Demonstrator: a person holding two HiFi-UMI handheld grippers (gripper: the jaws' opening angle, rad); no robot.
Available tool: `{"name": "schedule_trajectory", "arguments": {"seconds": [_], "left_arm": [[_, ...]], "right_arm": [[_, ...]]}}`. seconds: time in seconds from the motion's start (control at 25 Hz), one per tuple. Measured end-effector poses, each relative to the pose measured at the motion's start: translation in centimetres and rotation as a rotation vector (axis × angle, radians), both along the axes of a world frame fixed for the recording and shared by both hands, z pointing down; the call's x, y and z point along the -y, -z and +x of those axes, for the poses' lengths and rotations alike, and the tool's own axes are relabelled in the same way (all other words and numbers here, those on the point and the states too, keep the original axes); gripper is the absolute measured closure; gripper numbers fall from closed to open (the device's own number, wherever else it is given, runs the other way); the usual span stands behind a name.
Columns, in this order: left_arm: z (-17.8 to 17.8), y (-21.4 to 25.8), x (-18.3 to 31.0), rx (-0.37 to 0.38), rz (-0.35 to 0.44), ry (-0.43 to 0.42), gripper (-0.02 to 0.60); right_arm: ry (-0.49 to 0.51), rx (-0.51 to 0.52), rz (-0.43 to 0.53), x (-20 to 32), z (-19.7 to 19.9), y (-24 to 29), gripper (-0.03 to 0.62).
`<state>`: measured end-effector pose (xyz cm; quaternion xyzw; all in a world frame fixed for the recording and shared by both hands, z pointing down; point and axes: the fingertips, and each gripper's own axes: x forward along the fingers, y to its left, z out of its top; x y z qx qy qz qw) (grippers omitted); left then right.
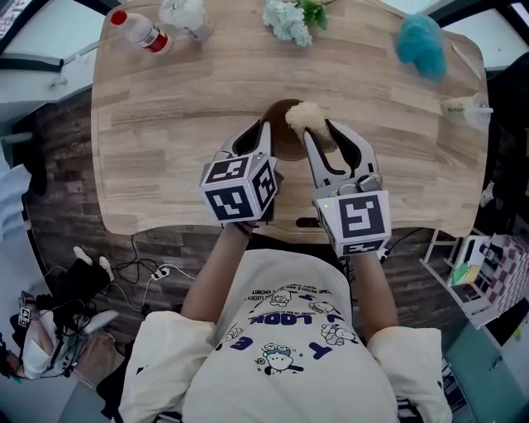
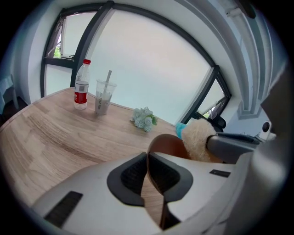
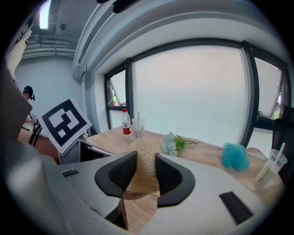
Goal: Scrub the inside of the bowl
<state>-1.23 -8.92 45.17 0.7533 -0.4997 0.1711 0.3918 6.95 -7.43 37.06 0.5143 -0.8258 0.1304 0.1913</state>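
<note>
- Bowl point(image 1: 279, 136), brown: the left gripper point(image 1: 263, 132) has it by the rim, jaws nearly together, one pad inside the wall and one outside.
- In the left gripper view the rim point(image 2: 167, 144) runs edge-on between the jaws, and the sponge point(image 2: 197, 140) sits just beside the bowl's far side.
- Right gripper point(image 1: 322, 132) is clamped on that sponge point(image 1: 307, 117), a beige, coarse pad. The pads press both its sides and it sticks out past the jaw tips point(image 3: 144, 165).
- The sponge is at the bowl's right rim; I cannot tell whether they touch.
- Bowl and both grippers are over the middle of the table's point(image 1: 165, 99) near edge.
- Far left corner: bottle point(image 1: 140, 30) with a red cap, a cup point(image 1: 183, 15) beside it.
- Far edge, middle: flowers point(image 1: 289, 16).
- Far right corner: teal puff point(image 1: 420, 43); a second cup point(image 1: 467, 107) lies near the right edge.
</note>
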Motion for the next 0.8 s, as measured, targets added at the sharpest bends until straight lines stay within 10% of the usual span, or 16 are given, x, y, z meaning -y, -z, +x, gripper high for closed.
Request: {"name": "schedule_trajectory", "arguments": {"seconds": [0.8], "left_arm": [[1.6,5.0,-0.7,-0.010,0.139,-0.105,0.537]], "right_arm": [[0.101,-0.395,-0.045,0.0,-2.4,-1.9,0.461]]}}
